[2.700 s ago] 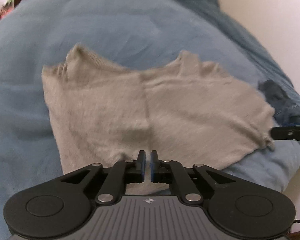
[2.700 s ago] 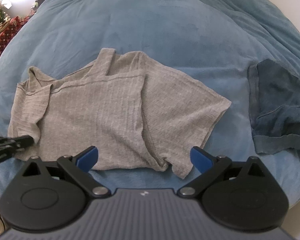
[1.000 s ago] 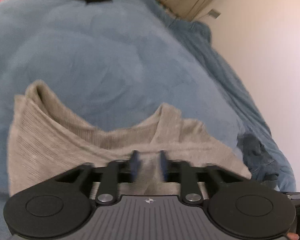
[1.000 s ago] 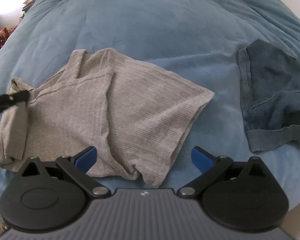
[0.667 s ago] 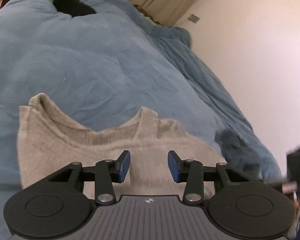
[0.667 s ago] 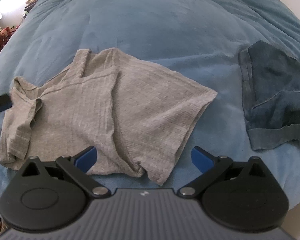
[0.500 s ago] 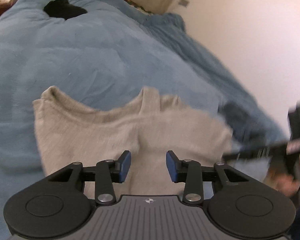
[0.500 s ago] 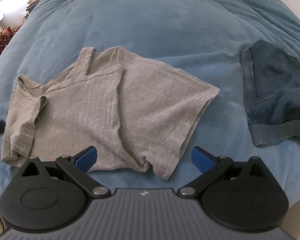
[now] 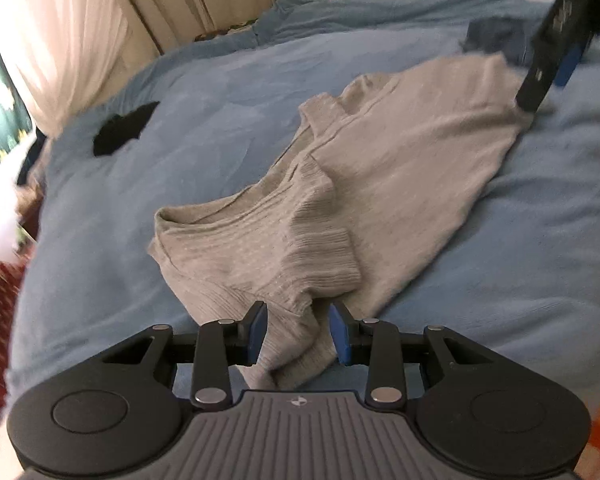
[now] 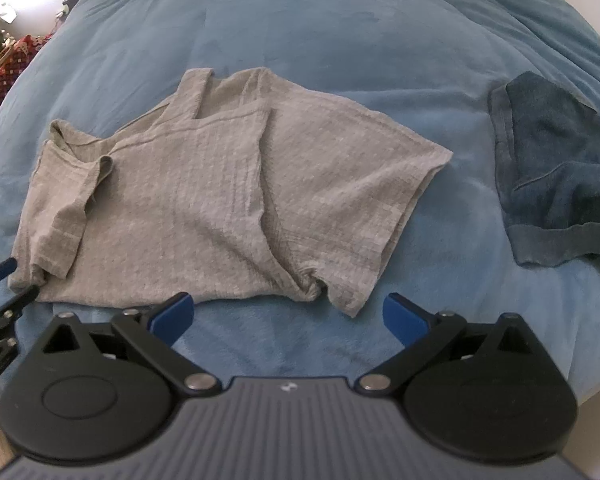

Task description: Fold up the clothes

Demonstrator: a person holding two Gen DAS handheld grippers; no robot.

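Ribbed grey top (image 10: pixel 228 208) lies half-folded on the blue bed (image 10: pixel 300 48); it looks light and limp, likely to sag, so it is best pinched at a hem corner or strap. Left gripper (image 9: pixel 296 330) is parted around a bunched corner, not clenched; right gripper (image 10: pixel 286 314) hangs spread wide, holding nothing. Only the right view shows the dark blue garment (image 10: pixel 556 172) clearly

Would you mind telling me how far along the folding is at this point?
Done: the grey top lies on the blue blanket with one side panel and a sleeve folded inward. In hand: nothing is gripped; the left gripper is open around the top's corner, the right gripper open short of its hem. Left: finishing this fold, and the dark blue garment lies untouched.
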